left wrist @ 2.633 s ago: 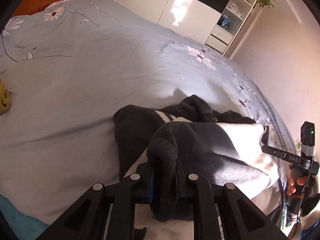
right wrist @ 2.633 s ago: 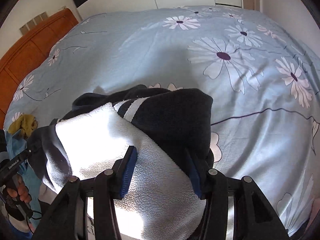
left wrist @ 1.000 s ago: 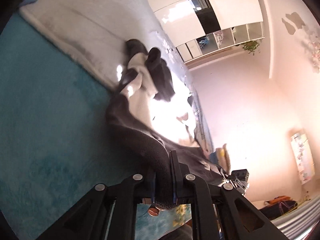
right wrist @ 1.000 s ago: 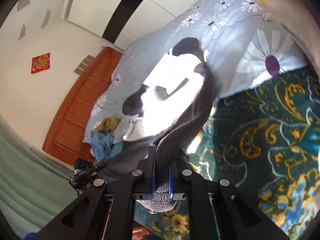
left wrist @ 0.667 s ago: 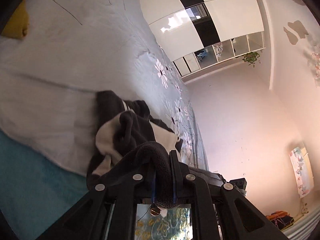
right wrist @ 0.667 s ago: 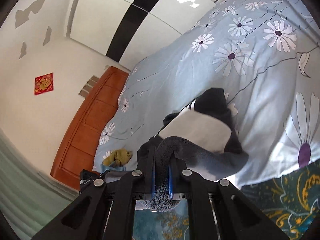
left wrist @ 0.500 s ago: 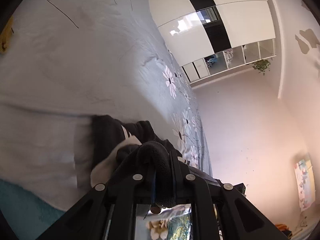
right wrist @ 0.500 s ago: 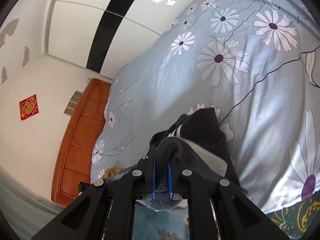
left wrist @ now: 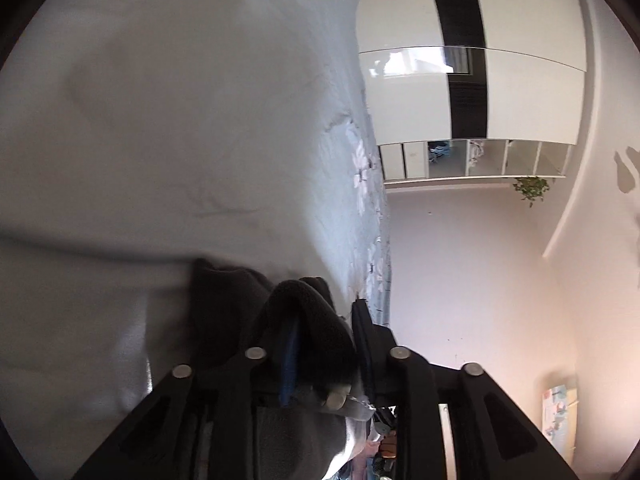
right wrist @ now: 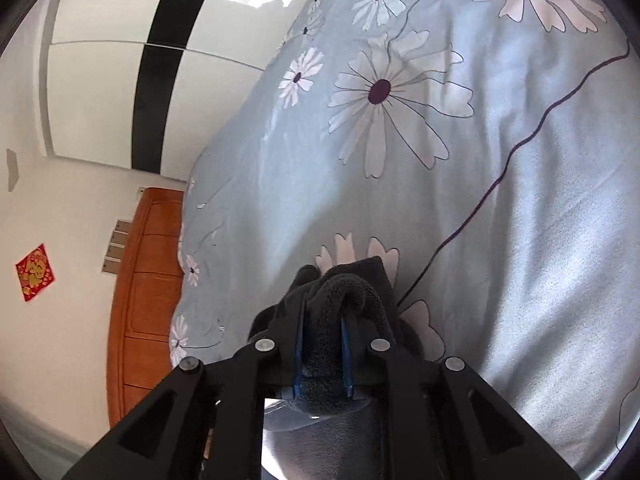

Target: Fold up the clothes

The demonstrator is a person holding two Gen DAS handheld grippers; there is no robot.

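The left tool pinches a fold of the dark fleece garment, its fingers nearly together. The right tool grips another fold of the same garment. The garment lies bunched on the bed, whose cover is blue with daisies. Beyond the bed stand a wooden headboard and a white wardrobe. A red wall sign beside the headboard is unreadable.

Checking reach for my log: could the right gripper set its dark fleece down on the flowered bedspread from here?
Probably yes: the right gripper, shut on the dark fleece, faces the flowered bedspread, with nothing between.
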